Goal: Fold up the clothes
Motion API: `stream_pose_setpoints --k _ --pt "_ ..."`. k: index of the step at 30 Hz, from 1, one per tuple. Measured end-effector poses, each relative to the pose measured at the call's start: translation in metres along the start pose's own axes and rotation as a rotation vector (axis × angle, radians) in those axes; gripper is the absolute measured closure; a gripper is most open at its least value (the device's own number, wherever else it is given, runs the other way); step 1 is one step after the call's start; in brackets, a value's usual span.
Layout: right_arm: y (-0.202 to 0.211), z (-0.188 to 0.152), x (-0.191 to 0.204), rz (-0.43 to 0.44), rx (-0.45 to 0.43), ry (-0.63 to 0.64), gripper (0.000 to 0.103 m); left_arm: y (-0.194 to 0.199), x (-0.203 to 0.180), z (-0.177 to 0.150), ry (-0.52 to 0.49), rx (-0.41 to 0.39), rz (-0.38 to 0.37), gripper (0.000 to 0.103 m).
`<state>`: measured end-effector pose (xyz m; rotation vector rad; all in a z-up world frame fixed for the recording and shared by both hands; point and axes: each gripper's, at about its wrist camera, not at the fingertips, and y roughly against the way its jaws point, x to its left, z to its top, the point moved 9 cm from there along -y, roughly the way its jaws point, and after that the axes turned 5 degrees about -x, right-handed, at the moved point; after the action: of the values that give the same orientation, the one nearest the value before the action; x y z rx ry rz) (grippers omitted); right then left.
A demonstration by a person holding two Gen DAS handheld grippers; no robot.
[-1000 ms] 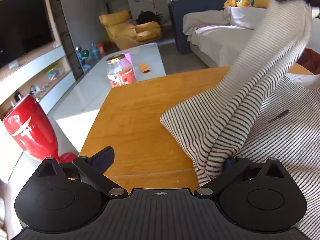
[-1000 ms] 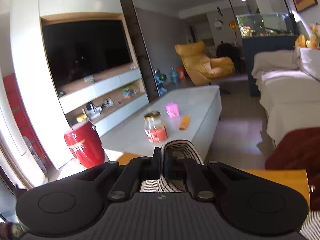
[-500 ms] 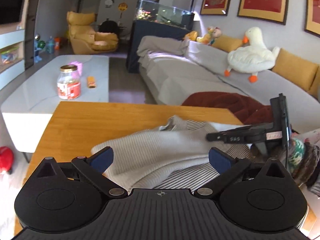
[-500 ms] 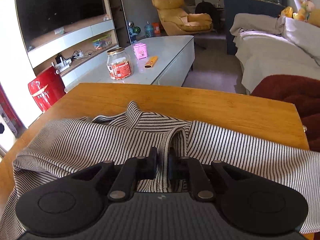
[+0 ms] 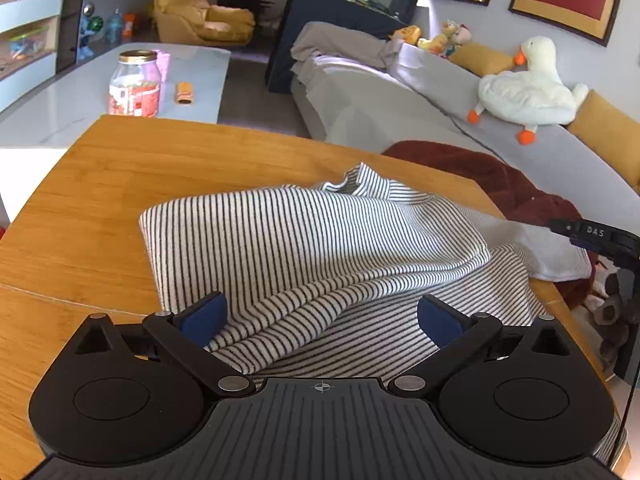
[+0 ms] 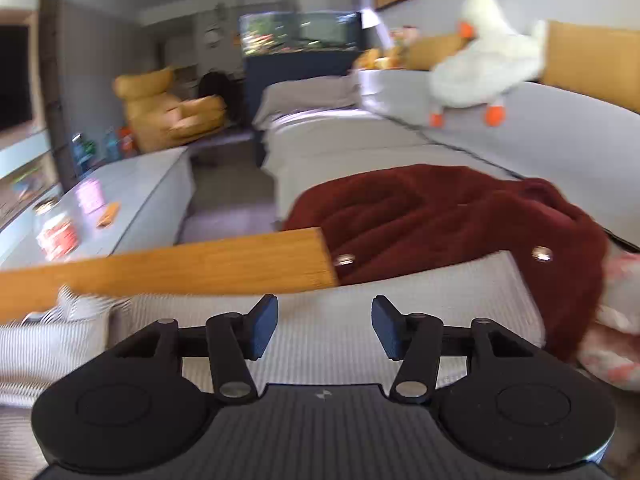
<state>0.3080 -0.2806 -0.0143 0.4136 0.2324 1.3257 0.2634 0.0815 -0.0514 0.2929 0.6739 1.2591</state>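
A black-and-white striped shirt [image 5: 312, 248] lies folded over itself on the wooden table [image 5: 100, 208]. My left gripper [image 5: 320, 316] is open, its blue pads on either side of the shirt's near folds, holding nothing. My right gripper [image 6: 324, 324] is open and empty above the shirt's right part [image 6: 320, 344], which hangs past the table's right end. The right gripper's body also shows at the right edge of the left wrist view [image 5: 600, 240]. The right wrist view is motion-blurred.
A dark red blanket [image 6: 440, 216] lies just beyond the table's right end, on a grey sofa [image 5: 400, 92] with a white duck toy [image 5: 528, 88]. A pale coffee table [image 5: 80, 96] behind carries a glass jar [image 5: 136, 84].
The right gripper laid the lifted shirt part down over the rest, let go, opened and swung right. The left gripper stayed open and drew back a little.
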Motion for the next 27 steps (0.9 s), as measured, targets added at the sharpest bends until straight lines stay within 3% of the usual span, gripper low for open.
stream_pose_setpoints --k 4,8,11,13,14,15,16,17,22,27 --pt "-0.014 0.006 -0.064 -0.19 -0.025 -0.147 0.048 0.008 -0.001 0.003 0.013 -0.011 0.002 0.0" --pt "-0.04 -0.007 -0.103 -0.283 0.016 -0.245 0.048 0.023 -0.002 0.008 0.035 -0.033 -0.007 0.0" --pt "-0.052 -0.025 -0.122 -0.289 0.062 -0.33 0.048 0.036 0.003 0.01 0.063 -0.043 -0.007 0.0" --pt "-0.058 -0.036 -0.126 -0.265 0.082 -0.36 0.047 0.042 0.007 0.011 0.077 -0.043 0.0 0.0" --pt "-0.058 -0.037 -0.127 -0.251 0.079 -0.358 0.054 0.043 0.008 0.011 0.078 -0.045 0.009 0.0" --pt "-0.057 -0.035 -0.127 -0.237 0.073 -0.336 0.074 0.045 0.01 0.011 0.079 -0.046 0.018 0.0" --pt "-0.055 -0.033 -0.125 -0.219 0.067 -0.311 0.084 0.047 0.012 0.012 0.08 -0.048 0.027 0.0" --pt "-0.052 -0.027 -0.121 -0.196 0.053 -0.284 0.087 0.049 0.013 0.012 0.08 -0.05 0.034 0.0" --pt "-0.011 0.026 -0.074 -0.035 -0.072 -0.189 0.091 0.05 0.014 0.011 0.08 -0.048 0.057 0.0" --pt "0.05 0.097 0.01 0.236 -0.224 -0.098 0.091 0.056 0.013 0.01 0.026 -0.055 0.108 0.0"
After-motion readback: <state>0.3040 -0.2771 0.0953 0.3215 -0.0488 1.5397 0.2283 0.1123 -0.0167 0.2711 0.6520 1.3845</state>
